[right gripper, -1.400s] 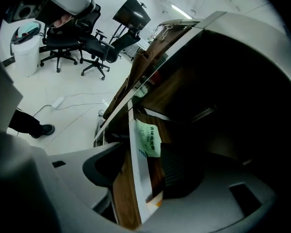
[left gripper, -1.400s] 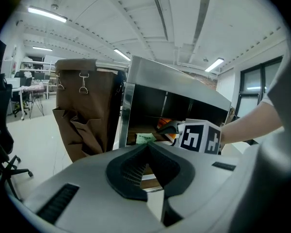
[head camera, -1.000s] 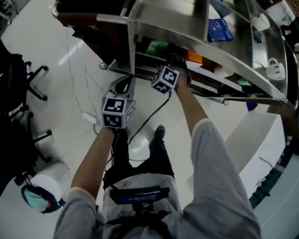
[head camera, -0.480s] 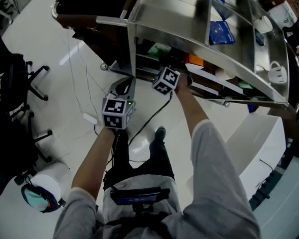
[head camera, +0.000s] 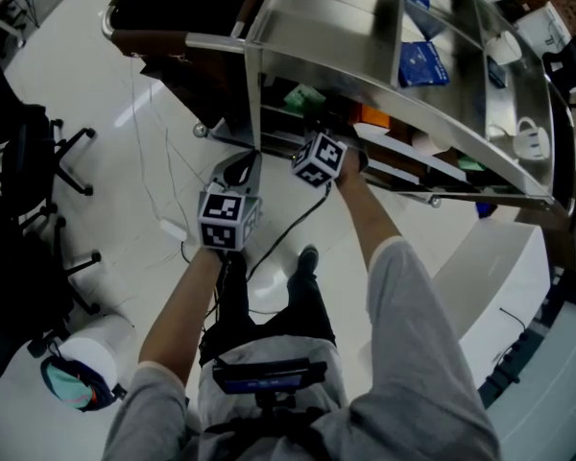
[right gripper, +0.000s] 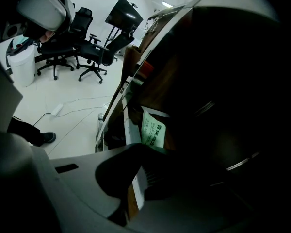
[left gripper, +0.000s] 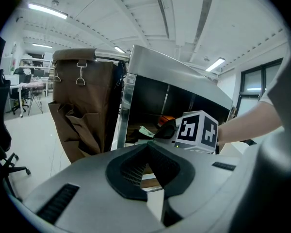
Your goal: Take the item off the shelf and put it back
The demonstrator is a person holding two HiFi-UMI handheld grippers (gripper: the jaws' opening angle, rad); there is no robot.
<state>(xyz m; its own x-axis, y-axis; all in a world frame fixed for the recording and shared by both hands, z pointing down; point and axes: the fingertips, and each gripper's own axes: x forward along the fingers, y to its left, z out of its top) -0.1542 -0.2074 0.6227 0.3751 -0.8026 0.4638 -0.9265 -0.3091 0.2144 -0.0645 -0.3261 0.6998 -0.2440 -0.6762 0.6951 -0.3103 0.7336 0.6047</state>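
**Kid 1:** Looking at the right gripper (right gripper: 138, 154), what has it got?

**Kid 2:** Its jaws are pressed together on a thin white flat pack (right gripper: 129, 130). The pack is on its edge in a dark, low level of the shiny metal shelf cart (head camera: 317, 22). A green paper packet with print (right gripper: 153, 130) is just beside it.

**Kid 1:** And the left gripper (left gripper: 148, 147)?

**Kid 2:** Its jaws are pressed together too, with nothing in them. It hangs outside the cart, over the floor. A brown cloth bag (left gripper: 82, 106) hangs at the cart's end.
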